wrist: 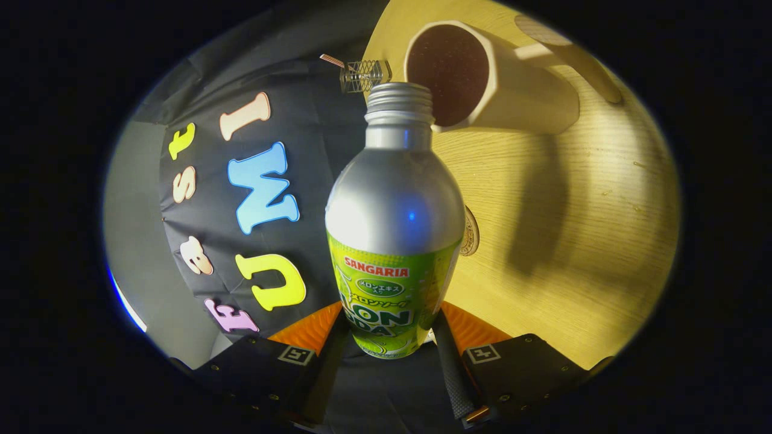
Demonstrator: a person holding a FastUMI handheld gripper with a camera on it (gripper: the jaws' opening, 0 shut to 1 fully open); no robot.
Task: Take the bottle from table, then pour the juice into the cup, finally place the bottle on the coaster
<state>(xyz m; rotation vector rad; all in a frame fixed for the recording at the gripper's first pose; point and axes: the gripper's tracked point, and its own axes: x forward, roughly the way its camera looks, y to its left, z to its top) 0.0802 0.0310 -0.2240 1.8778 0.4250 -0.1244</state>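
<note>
Fingers (338, 355) clamping bottle (395, 211) on both sides, uncapped neck nearing cup (482, 78) holding dark juice, wooden table (579, 241) lying beyond

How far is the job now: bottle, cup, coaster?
Done: the tool is shut on the bottle, lifted off the table. In hand: it is tipped, open neck at the cup; no juice seen flowing. Left: finish pouring, then set it on the coaster.

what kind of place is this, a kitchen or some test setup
More likely a staged recording booth than a kitchen: a black cloth wall hangs behind a plain wooden table holding just a cup and a coaster. The gripper is shut on a bottle, tilted toward the cup.
</note>
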